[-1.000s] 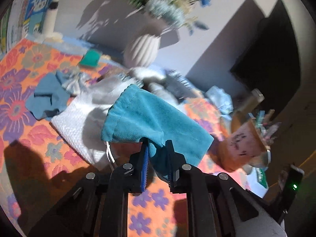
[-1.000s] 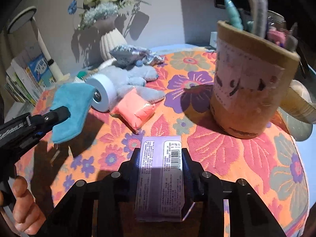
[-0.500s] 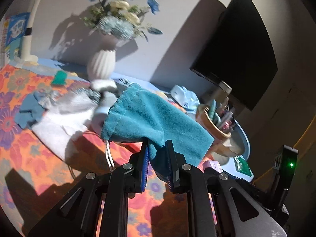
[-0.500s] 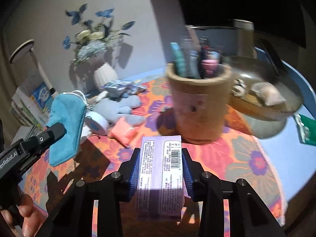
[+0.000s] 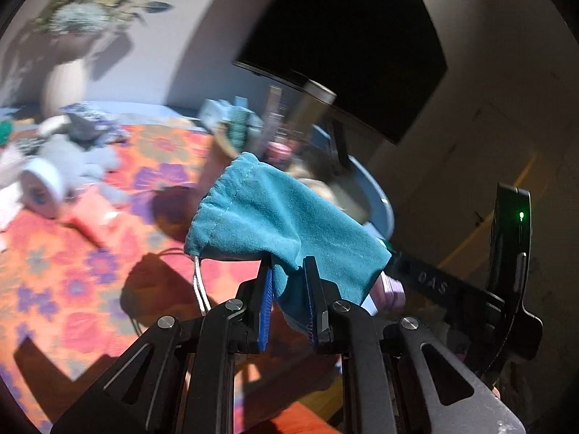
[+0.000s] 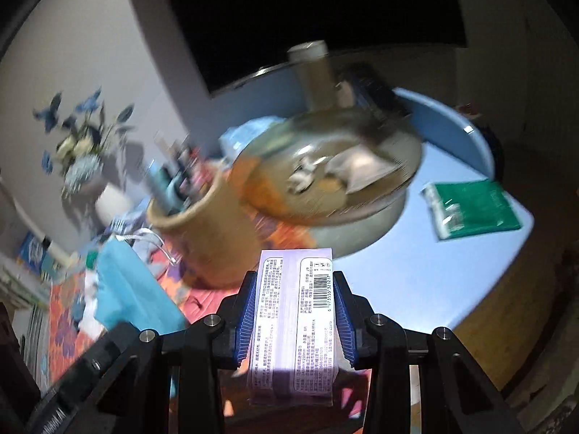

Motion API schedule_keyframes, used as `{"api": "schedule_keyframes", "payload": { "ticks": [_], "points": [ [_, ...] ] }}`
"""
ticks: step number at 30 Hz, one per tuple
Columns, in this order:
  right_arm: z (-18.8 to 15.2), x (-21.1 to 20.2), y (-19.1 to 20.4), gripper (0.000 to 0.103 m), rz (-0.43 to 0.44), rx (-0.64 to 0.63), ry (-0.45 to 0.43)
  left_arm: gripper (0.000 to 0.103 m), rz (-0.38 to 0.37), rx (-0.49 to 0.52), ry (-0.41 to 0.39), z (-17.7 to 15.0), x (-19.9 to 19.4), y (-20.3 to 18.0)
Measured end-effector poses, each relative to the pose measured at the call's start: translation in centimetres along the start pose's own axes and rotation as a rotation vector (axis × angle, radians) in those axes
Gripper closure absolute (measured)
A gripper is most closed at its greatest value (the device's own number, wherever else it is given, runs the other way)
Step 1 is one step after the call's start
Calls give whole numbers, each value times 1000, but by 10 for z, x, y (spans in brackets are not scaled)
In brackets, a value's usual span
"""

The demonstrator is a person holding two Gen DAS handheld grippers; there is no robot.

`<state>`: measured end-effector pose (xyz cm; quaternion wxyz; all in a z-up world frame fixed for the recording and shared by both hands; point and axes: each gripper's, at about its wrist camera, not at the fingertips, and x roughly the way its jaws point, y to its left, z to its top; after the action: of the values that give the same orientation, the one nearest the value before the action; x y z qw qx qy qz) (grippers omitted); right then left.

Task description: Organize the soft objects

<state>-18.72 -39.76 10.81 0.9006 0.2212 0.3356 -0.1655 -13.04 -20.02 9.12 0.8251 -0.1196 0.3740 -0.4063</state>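
Note:
My left gripper [image 5: 287,271] is shut on a teal drawstring pouch [image 5: 267,217] and holds it in the air above the flowered tablecloth [image 5: 72,271]. The pouch also shows in the right wrist view [image 6: 126,289] at lower left. My right gripper [image 6: 295,282] is shut on a pale purple tissue pack [image 6: 295,311] with a barcode label, held above the table's near edge. A grey plush toy [image 5: 72,159], a pink soft pack [image 5: 90,213] and a white tape roll [image 5: 41,184] lie on the cloth at left, blurred.
A brown pen cup [image 6: 206,224] stands left of a wide metal bowl [image 6: 325,188] holding small items. A green packet [image 6: 470,209] lies on the blue table [image 6: 434,271]. A white vase with flowers [image 5: 65,83] and a dark screen [image 5: 343,43] stand at the back.
Both grippers have swung to the right with their loads still held. The views now face the bowl, the screen and the blue end of the table, with motion blur.

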Motion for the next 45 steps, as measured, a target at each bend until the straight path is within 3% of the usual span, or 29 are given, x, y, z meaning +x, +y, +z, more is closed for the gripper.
{"api": "schedule_keyframes", "payload": {
  "ticks": [7, 16, 23, 26, 28, 29, 30, 31, 32, 33, 34, 39, 45],
  "points": [
    [30, -18, -49, 64, -54, 88, -88, 91, -60, 107, 51, 14, 43, -51],
    [85, -16, -84, 64, -27, 121, -172, 91, -61, 223, 33, 56, 92, -96],
    [127, 14, -82, 64, 3, 102, -196, 91, 36, 285, 21, 88, 125, -106],
    [140, 31, -77, 64, 4, 83, -191, 90, 118, 313, 11, 98, 141, -108],
    [147, 44, -77, 61, 17, 75, -177, 83, 162, 331, 28, 100, 150, -105],
    [150, 51, -78, 56, 29, 73, -159, 68, 172, 342, 39, 102, 155, -105],
    [154, 59, -79, 43, 42, 73, -133, 59, 182, 348, 35, 103, 156, -105],
    [155, 63, -82, 41, 46, 80, -122, 56, 188, 350, 25, 103, 155, -104],
    [155, 64, -84, 41, 47, 86, -119, 47, 184, 350, 22, 104, 153, -103],
    [155, 64, -88, 41, 52, 96, -119, 31, 175, 343, 18, 106, 151, -102],
    [154, 62, -92, 41, 54, 108, -123, 24, 166, 339, 4, 107, 148, -102],
    [144, 55, -109, 41, 52, 162, -110, 23, 150, 377, -56, 105, 126, -113],
    [125, 36, -111, 41, 48, 186, -100, 23, 143, 386, -52, 92, 107, -119]
  ]
}}
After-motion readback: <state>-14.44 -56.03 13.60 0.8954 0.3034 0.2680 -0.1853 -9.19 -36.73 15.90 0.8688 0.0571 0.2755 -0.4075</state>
